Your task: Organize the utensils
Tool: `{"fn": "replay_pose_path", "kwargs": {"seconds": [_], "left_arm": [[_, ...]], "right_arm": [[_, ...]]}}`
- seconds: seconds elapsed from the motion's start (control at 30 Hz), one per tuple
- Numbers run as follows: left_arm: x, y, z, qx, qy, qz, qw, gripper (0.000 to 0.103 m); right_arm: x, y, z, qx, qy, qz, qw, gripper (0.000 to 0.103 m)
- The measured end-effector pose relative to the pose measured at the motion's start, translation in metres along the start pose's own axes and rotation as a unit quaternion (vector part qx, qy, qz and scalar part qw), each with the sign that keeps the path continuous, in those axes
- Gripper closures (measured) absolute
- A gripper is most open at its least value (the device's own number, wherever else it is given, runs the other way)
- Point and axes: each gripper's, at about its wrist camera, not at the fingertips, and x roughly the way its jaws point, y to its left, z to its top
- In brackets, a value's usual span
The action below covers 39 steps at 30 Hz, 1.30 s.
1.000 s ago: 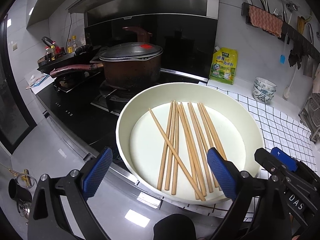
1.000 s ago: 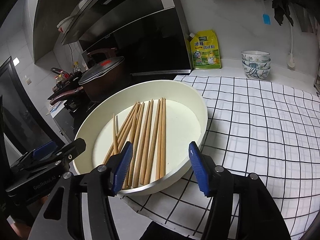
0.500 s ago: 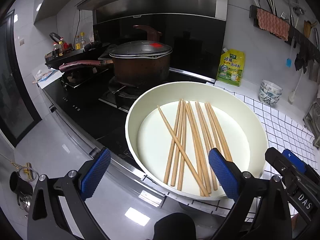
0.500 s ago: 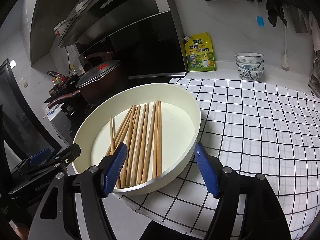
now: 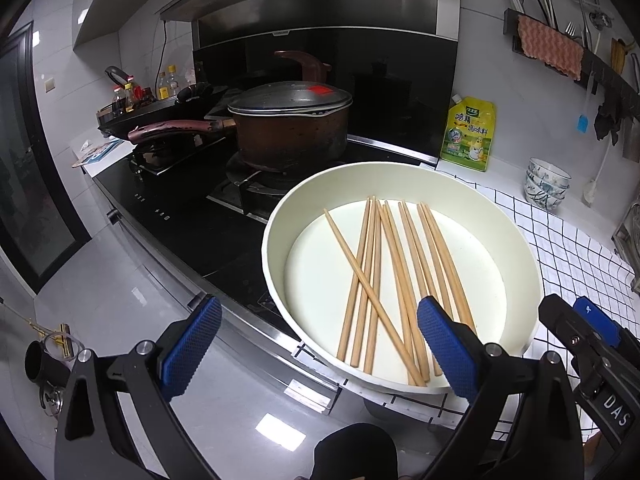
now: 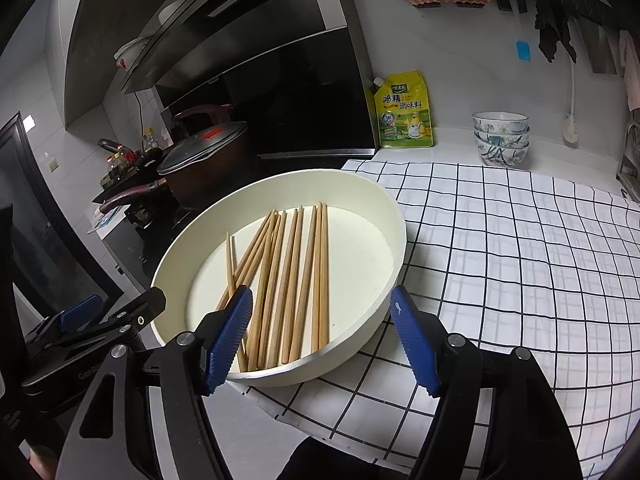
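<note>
free: checked cloth [image 6: 520, 264] on the table right of the basin [image 6: 372, 196], bare | blocked left: lidded pot [image 5: 292, 128] close by basin | back: seasoning pouch [image 6: 404, 110], stacked bowls [image 6: 500, 138] at wall

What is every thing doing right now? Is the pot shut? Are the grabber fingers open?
Pot: lid on, sitting on the stove.
Chopsticks: lying loose in the pan, one crossing the others.
White pan: upright, partly on the checked cloth.
Bowls: stacked.
Yellow pouch: standing, capped.
Left gripper: fingers open, empty.
Right gripper: fingers open, empty.
</note>
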Motion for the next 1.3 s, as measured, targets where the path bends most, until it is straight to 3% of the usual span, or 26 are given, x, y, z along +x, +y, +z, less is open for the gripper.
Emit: {"fn": "replay_pose_path", "kwargs": {"seconds": [1.3], "left_arm": [[-0.0037,-0.0029,-0.0019,0.011,-0.009,0.010,0.9998,0.006]], "right_arm": [[-0.0022,0.0033,-0.0028,-0.011,-0.003,0.002,1.000,0.035]]}}
